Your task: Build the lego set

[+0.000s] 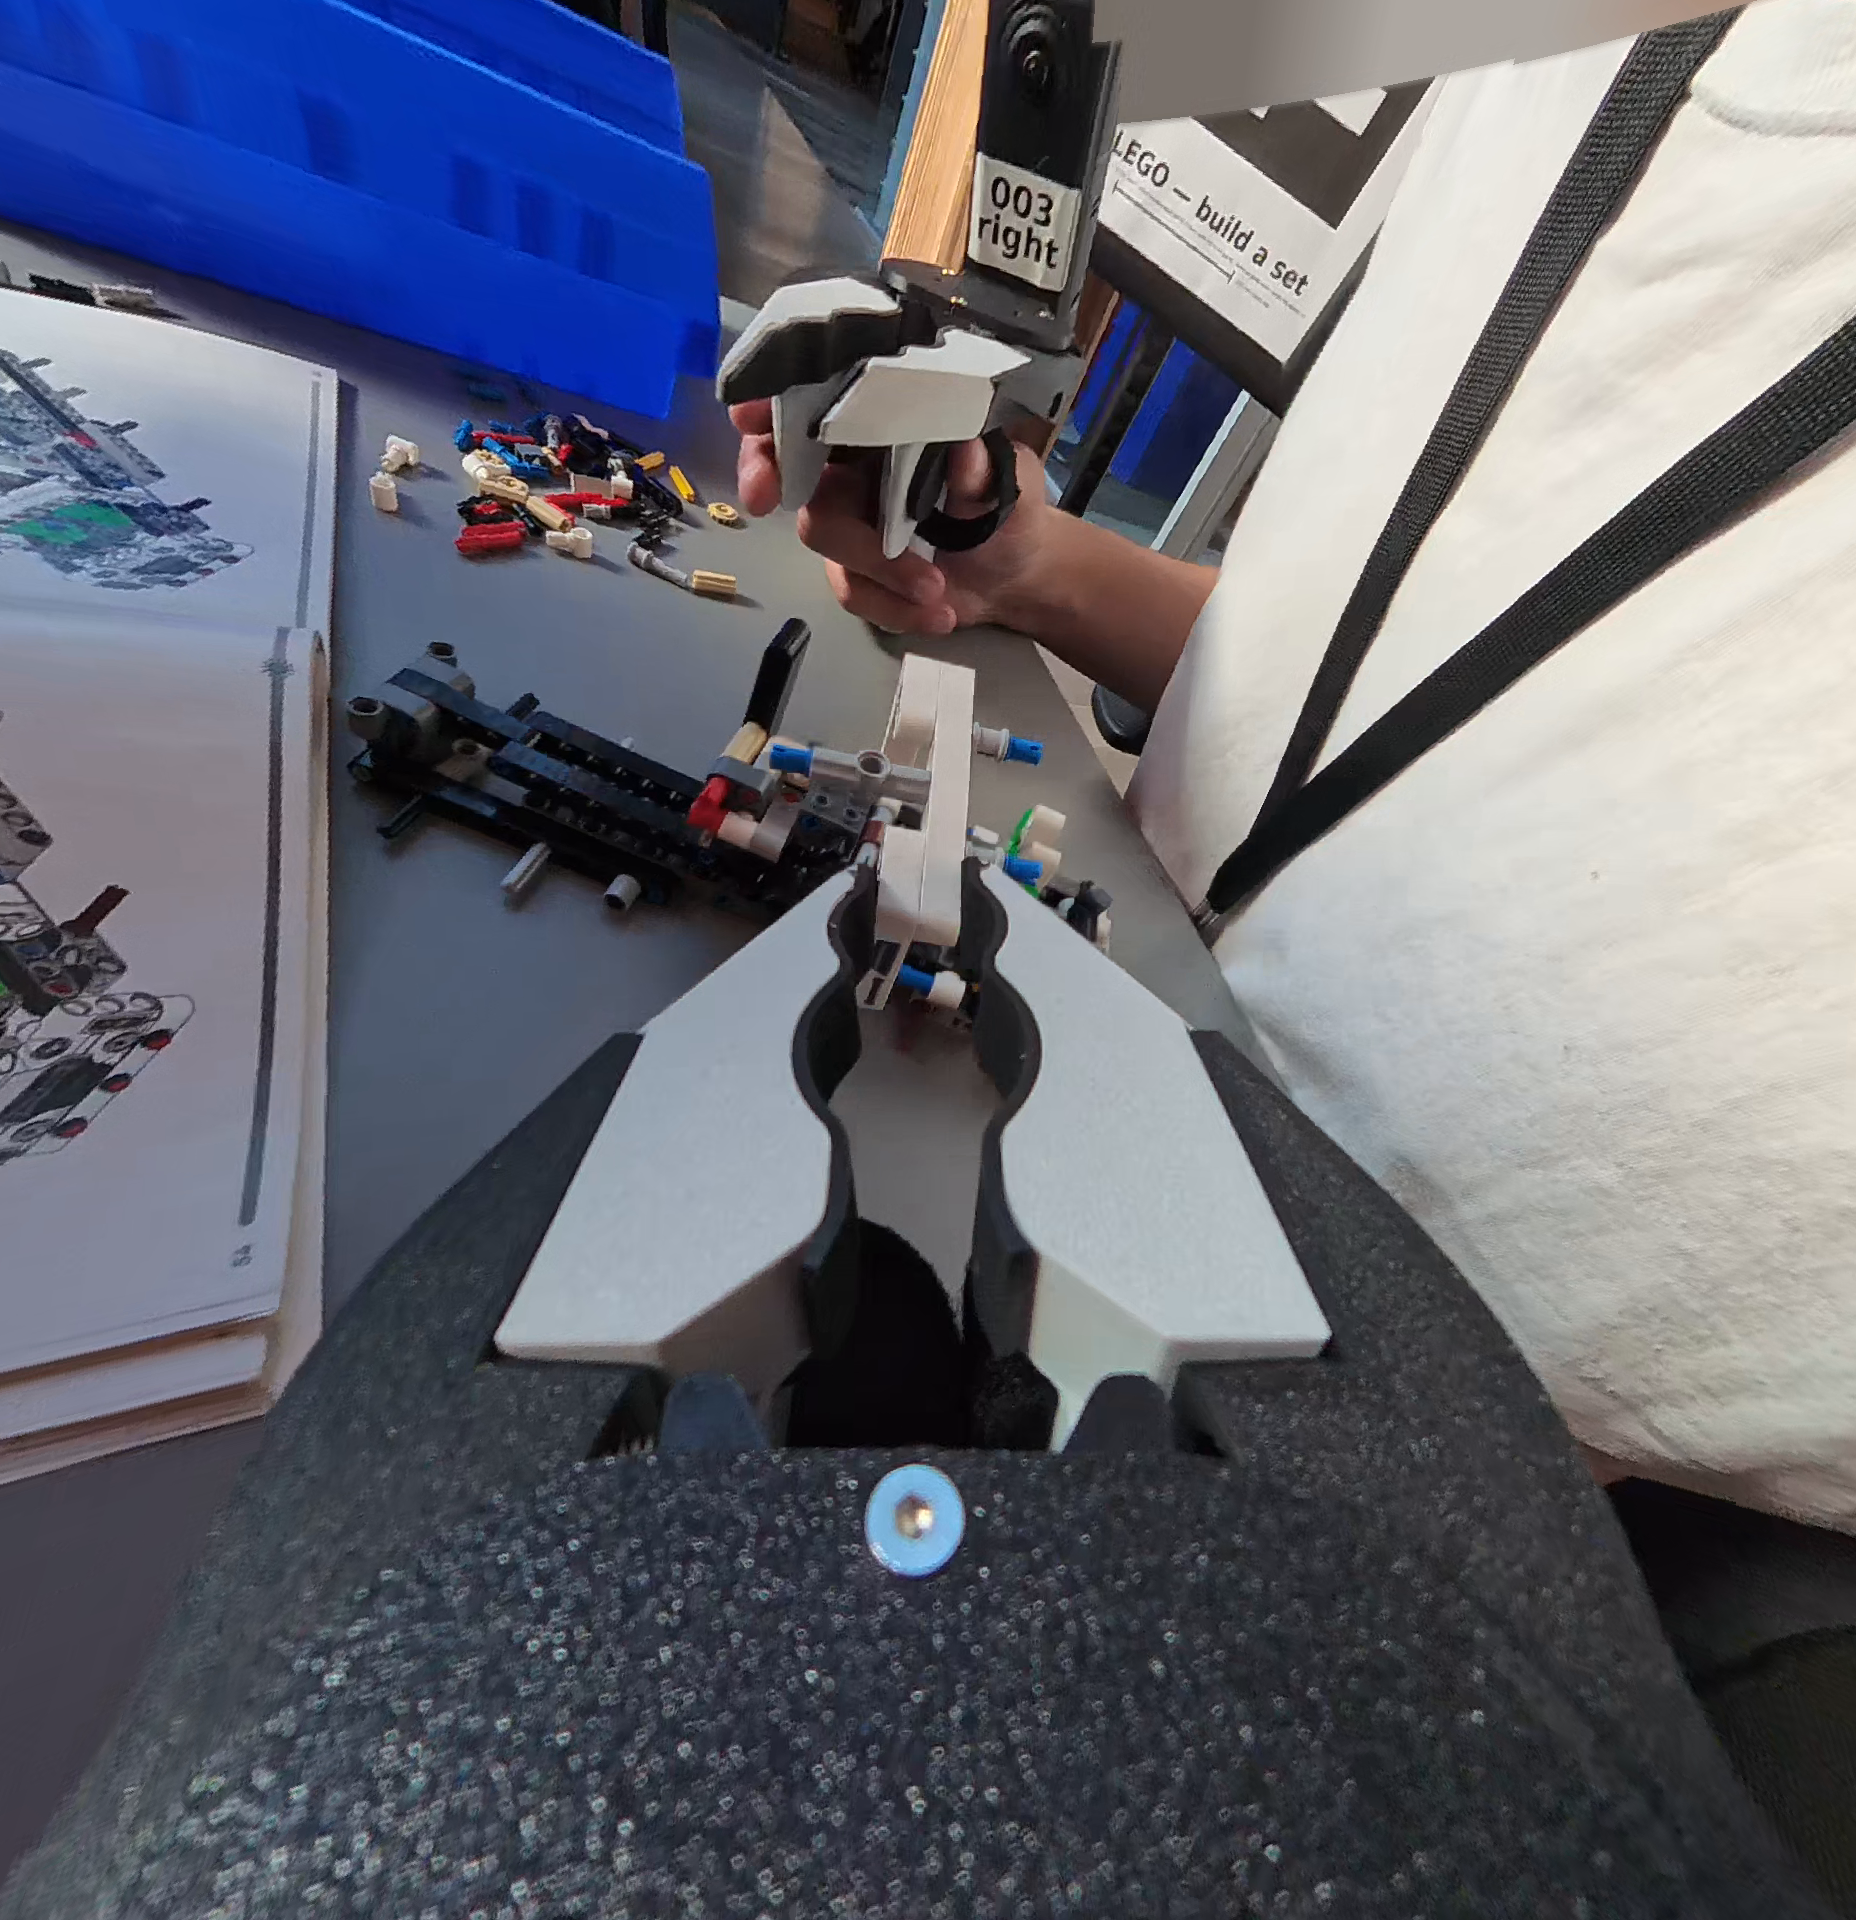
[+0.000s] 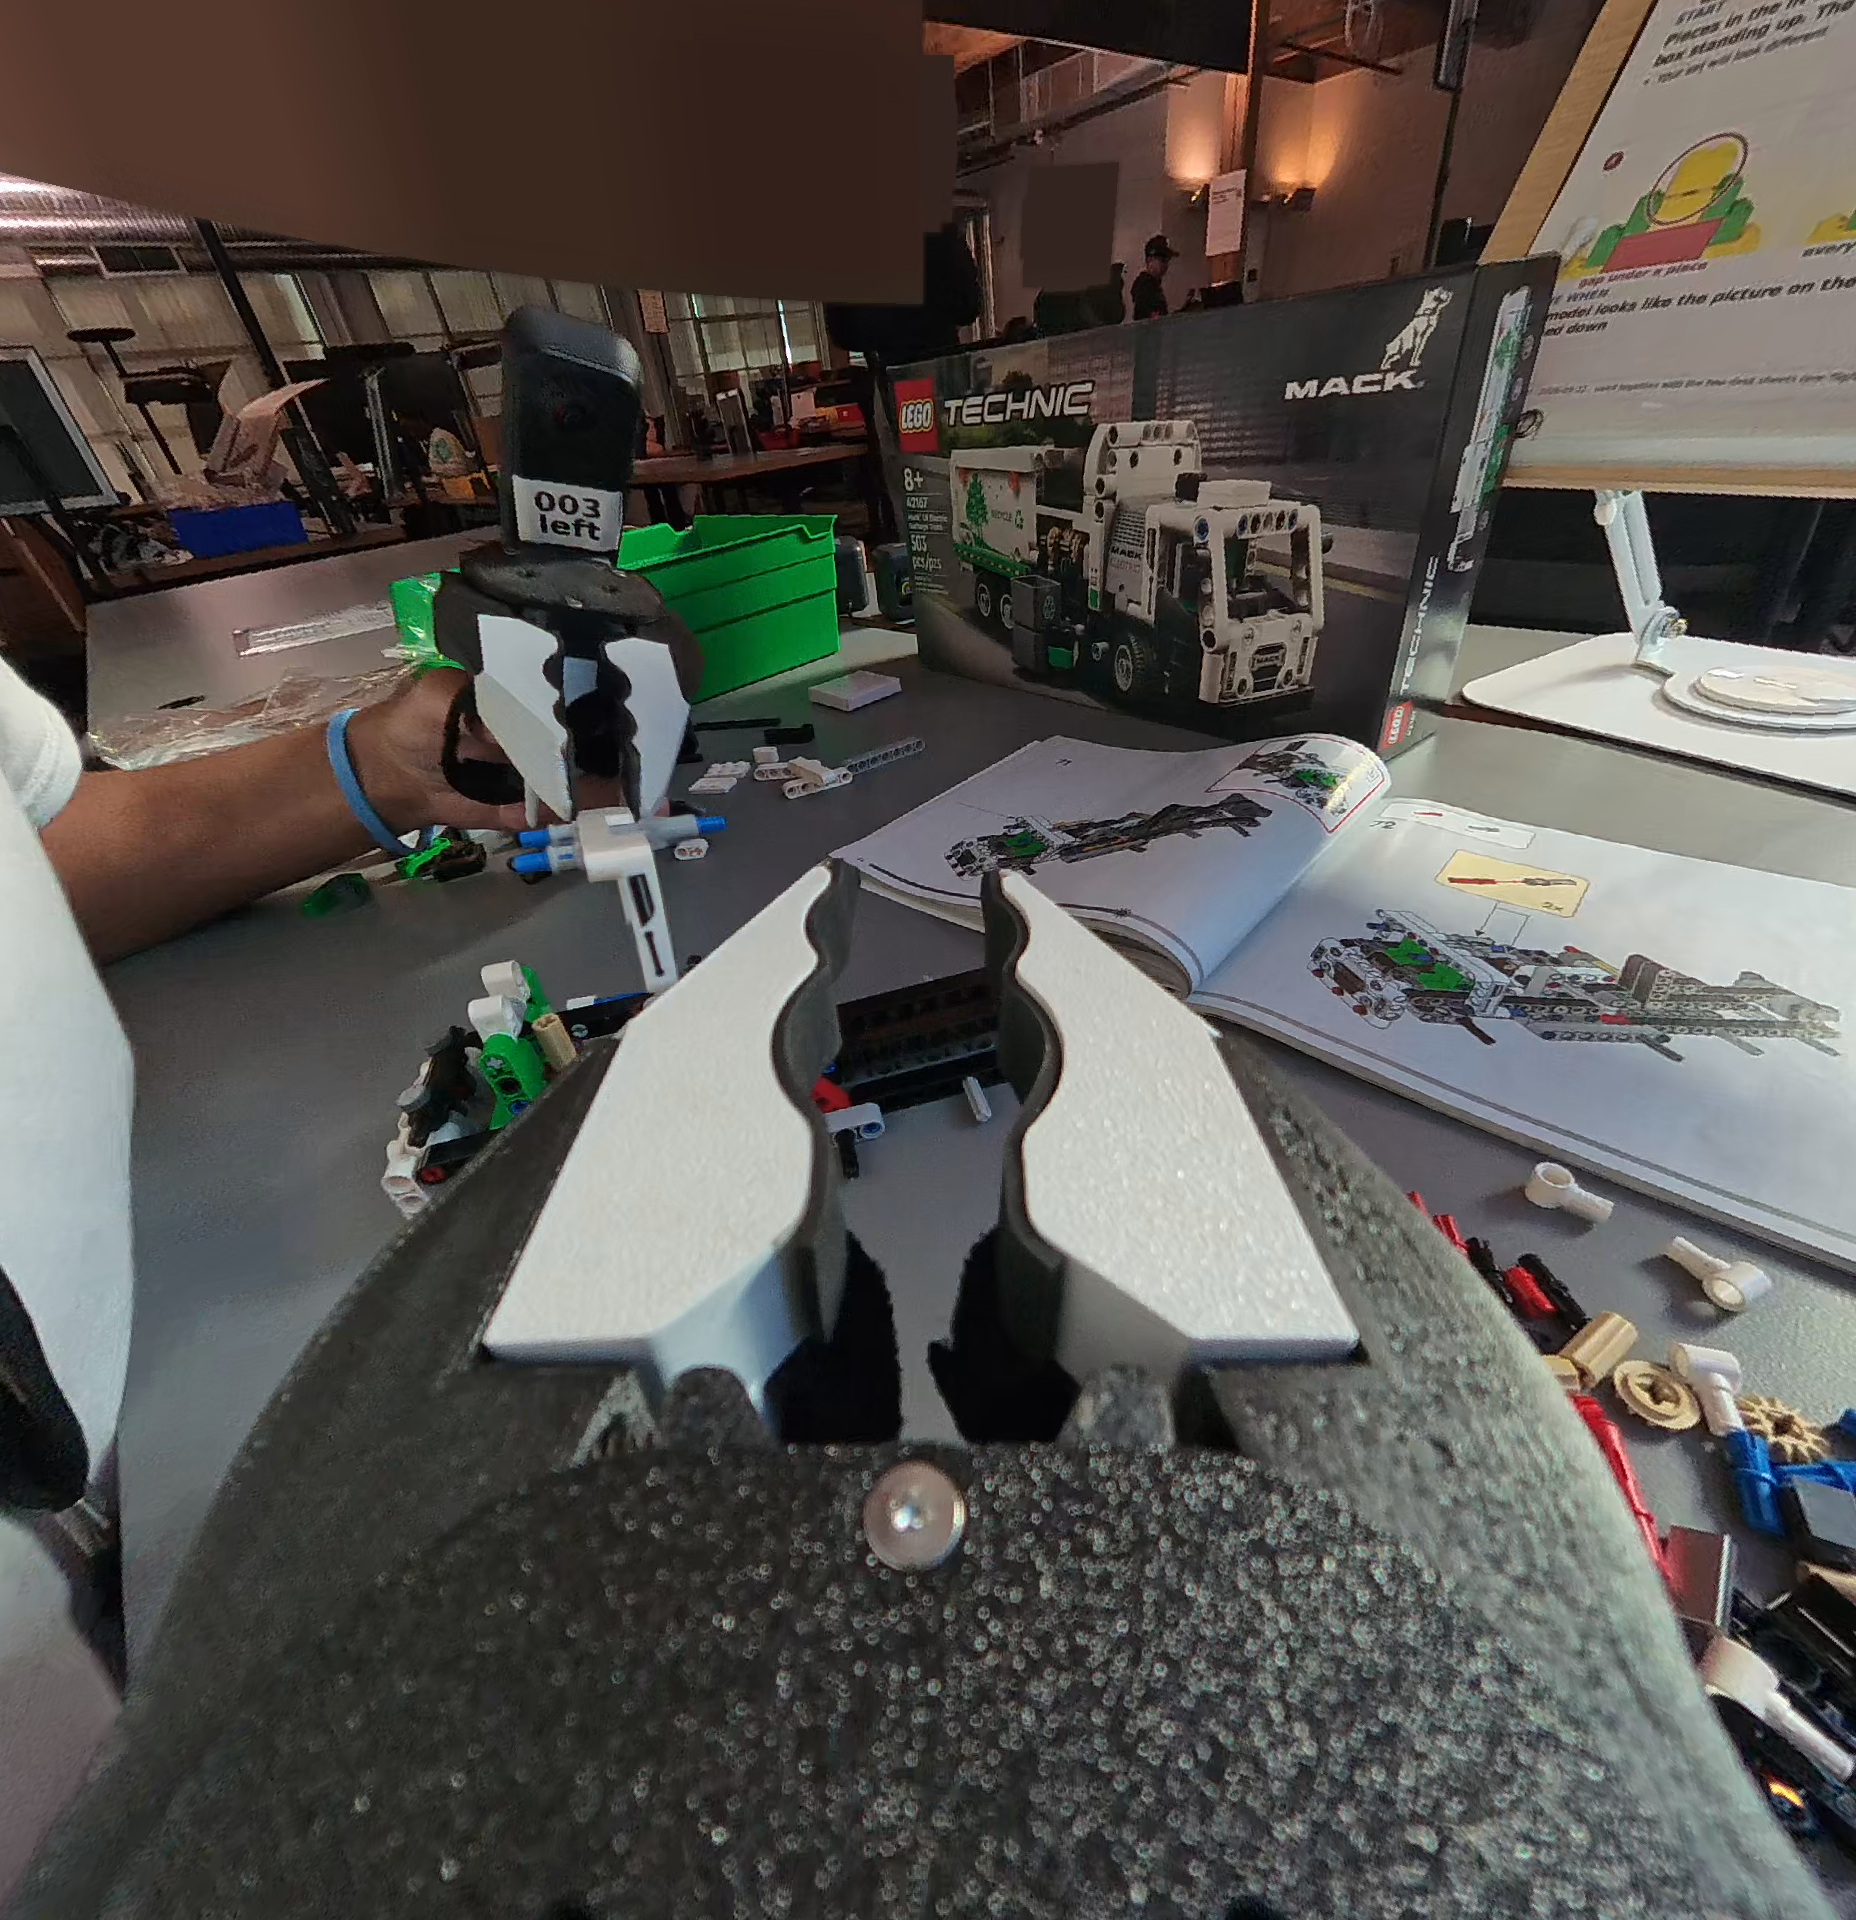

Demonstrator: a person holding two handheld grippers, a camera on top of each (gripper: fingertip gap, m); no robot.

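**Gripping a white beam frame, left side only**

Clamping the white beam frame [image 1: 929, 790] between the left gripper [image 1: 919, 914] jaws, held upright over the grey table [image 1: 508, 977], blue pins jutting from its cross-piece. Resting below: long black chassis assembly [image 1: 581, 779], beside the open instruction booklet [image 1: 124, 935]. Hovering apart, right gripper [image 2: 913, 914], jaws parted and empty, near loose pins [image 1: 560, 488].

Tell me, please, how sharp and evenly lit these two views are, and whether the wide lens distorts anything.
Left wrist view: the white beam assembly in the left gripper is sharp; the instruction booklet bows toward the edge. Right wrist view: the right gripper and the set's box are crisp, the hall behind dim with warm lamps, and the table curves with fisheye.
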